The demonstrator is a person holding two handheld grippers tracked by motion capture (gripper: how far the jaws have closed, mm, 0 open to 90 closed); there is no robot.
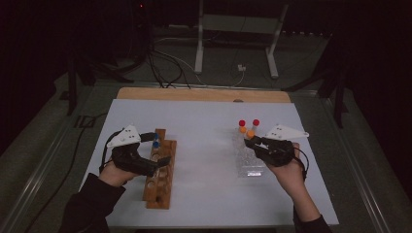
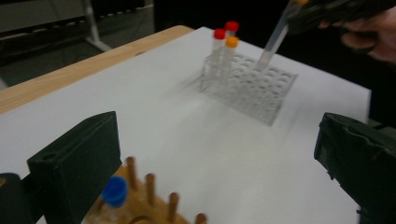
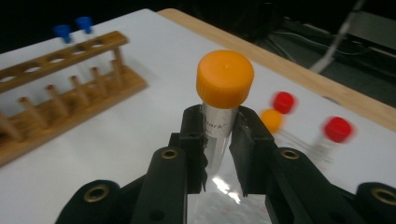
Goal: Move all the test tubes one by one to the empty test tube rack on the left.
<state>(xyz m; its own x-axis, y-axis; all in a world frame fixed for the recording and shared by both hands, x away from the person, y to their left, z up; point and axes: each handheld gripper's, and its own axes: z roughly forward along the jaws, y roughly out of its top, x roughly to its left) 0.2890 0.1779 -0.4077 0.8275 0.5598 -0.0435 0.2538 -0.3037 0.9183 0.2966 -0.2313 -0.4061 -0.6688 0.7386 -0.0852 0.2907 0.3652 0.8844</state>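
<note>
Now the orange-capped tube (image 3: 224, 100) sits clamped between the right gripper (image 3: 218, 140)'s fingers, tilted above the clear rack (image 1: 248, 158) at the counter (image 1: 204, 145)'s right. Leftward, the left gripper (image 1: 154, 154)'s fingers stand open around the wooden rack (image 1: 161, 177).

The right tool (image 3: 218, 140) holds a tube (image 3: 219, 107) above the clear rack (image 1: 248, 160); three more tubes (image 1: 242, 123) stand beyond it. The wooden rack (image 1: 161, 170) lies well apart on the surface (image 1: 204, 145), at the left tool (image 1: 158, 158).

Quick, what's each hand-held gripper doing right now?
Left hand-held gripper: open, holding nothing.
Right hand-held gripper: closed on an orange-capped tube.
</note>
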